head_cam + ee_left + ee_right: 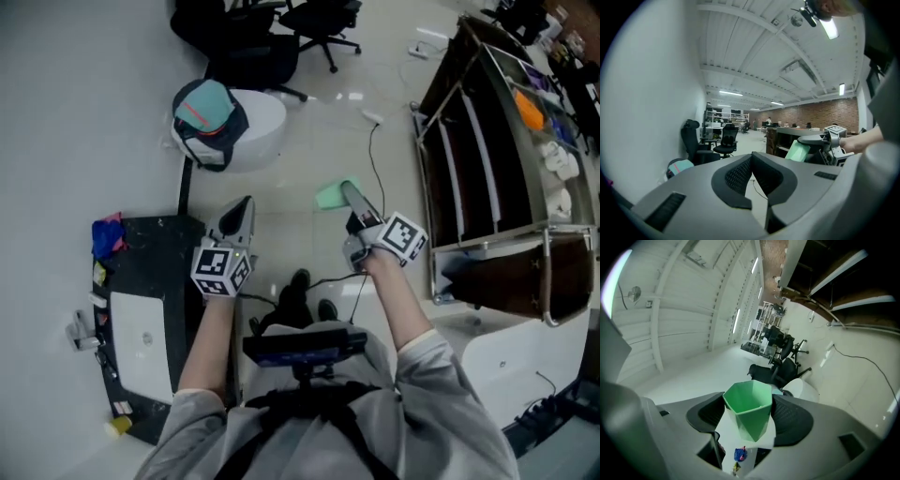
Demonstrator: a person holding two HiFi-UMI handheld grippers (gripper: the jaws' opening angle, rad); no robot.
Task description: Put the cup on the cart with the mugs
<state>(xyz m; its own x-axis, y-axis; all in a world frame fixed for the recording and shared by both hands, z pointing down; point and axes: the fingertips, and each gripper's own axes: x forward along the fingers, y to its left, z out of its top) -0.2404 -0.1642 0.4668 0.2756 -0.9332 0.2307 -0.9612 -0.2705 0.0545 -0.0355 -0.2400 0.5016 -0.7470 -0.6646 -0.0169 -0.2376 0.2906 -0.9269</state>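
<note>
Two grippers are held out above the pale floor (309, 141). On the right gripper (345, 193) the jaws are clamped on the green cup (328, 196), one pad against either side of its faceted wall, with its open mouth showing in the right gripper view. The cup hangs in the air to the left of the dark cart (473, 141), apart from it. The left gripper (243, 210) carries nothing, its jaws closed together, just beside a black tabletop (155, 246)

Black office chair (323, 19), teal cap (206, 105) on white bin (262, 127), black desk (155, 253)
</note>
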